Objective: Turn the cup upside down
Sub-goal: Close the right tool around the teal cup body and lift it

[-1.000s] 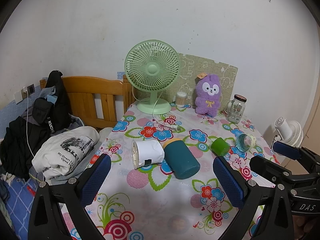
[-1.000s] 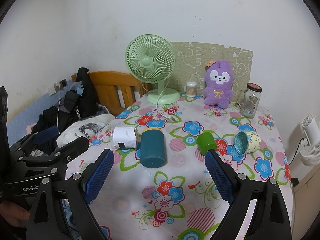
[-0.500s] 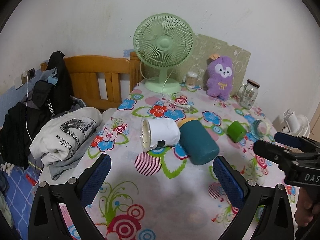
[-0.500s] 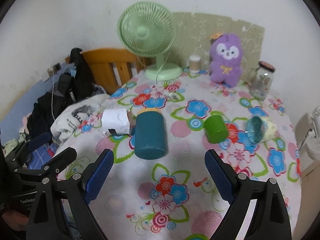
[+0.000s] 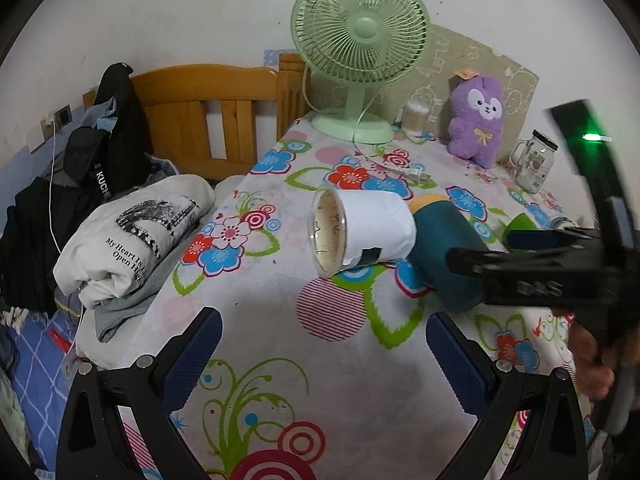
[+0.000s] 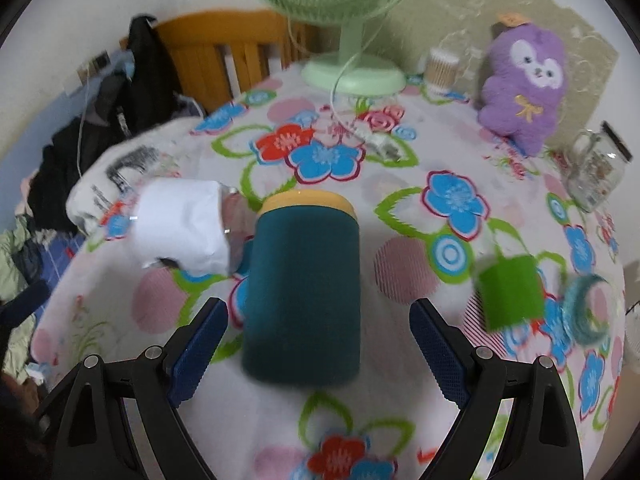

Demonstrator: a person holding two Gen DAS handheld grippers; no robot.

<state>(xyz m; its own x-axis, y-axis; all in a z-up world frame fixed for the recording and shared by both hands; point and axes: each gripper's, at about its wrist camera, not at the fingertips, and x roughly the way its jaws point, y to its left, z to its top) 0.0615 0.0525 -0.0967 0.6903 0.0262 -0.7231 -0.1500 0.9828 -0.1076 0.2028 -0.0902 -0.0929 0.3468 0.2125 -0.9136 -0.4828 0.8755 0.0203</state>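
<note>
I have the right hand-held gripper [image 6: 318,338] spread wide and empty, its blue pads flanking the near end of the teal cup [image 6: 304,292], which lies on its side mid-bench on the floral cloth. Its long axis runs straight away from me toward the far edge, yellow-rimmed end farthest. The white cup [image 5: 362,232] lies touching it on the left-edge side. My left hand-held gripper [image 5: 320,350] is equally wide and empty, well short of both, so I judge the right is the nearer.
</note>
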